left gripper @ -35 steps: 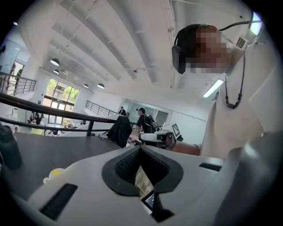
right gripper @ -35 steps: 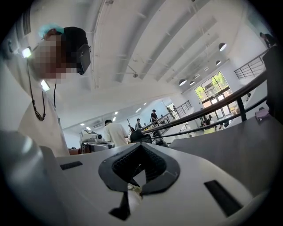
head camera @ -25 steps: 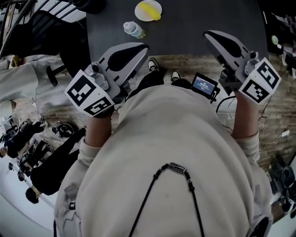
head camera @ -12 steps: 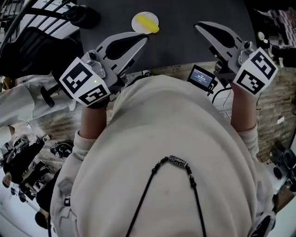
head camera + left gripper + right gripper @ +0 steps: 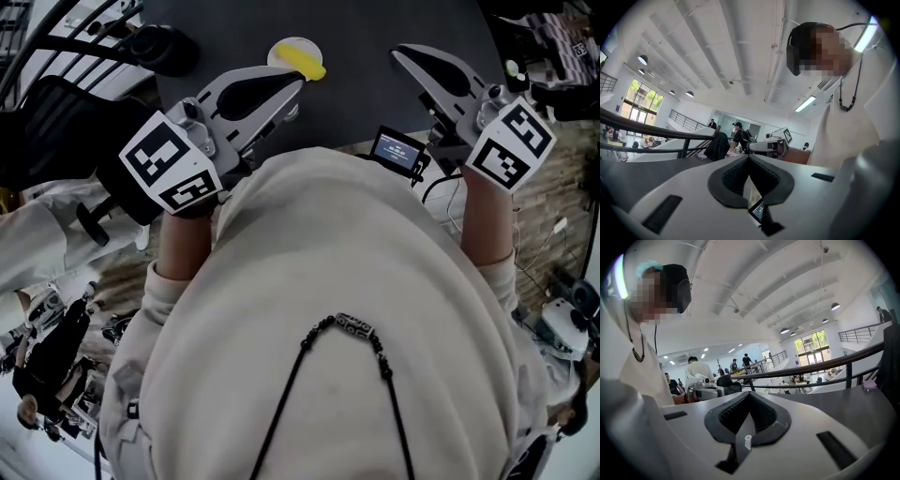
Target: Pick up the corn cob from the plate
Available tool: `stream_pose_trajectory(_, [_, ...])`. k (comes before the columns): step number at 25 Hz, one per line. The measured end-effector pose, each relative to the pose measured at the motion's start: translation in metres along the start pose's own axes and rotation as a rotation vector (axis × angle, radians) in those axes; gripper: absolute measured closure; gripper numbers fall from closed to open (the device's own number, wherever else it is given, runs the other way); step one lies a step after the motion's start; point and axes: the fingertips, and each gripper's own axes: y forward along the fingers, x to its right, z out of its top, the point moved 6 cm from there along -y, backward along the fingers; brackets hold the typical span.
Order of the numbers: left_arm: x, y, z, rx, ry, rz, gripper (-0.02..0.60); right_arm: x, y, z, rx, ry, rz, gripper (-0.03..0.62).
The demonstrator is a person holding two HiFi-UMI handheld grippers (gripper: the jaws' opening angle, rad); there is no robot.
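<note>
Nearest the camera, a person's cream sweatshirt filled the lower frame, a hand-held gripper raised on each side. The left gripper (image 5: 292, 89) reached toward 12 o'clock; its fingers (image 5: 733, 176) were pressed together on nothing. The right gripper (image 5: 401, 54), at about 1 o'clock, was likewise closed and empty.

Beyond them lay the dark tabletop (image 5: 375, 23). At its 12 o'clock edge sat a small white plate (image 5: 281, 47), with the yellow corn cob (image 5: 303, 63) lying across the plate's 4 o'clock side, just past the left gripper's tip.

The cob was small in view, so this is partly a guess: it seemed light, firm and rounded, likely to roll. The surest hold looked like a pinch across its middle, the fingers either side of its narrow width.
</note>
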Motion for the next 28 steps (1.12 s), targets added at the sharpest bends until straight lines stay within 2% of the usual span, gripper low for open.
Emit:
stream_pose_trajectory(10, [0.007,-0.007,-0.011,0.027,-0.052,-0.01,0.577,-0.009,0.0,0.007,-0.052,-0.051,-0.03,0.577])
stream_pose_trajectory(15, [0.025,-0.003,-0.003,0.026,-0.058,-0.029,0.577,-0.017,-0.012,0.008,-0.06,-0.02,-0.057,0.577])
stream_pose_trajectory(28, [0.031,-0.007,-0.004,0.038,-0.079,-0.011,0.577,-0.007,0.01,0.014,-0.087,-0.013,-0.015,0.577])
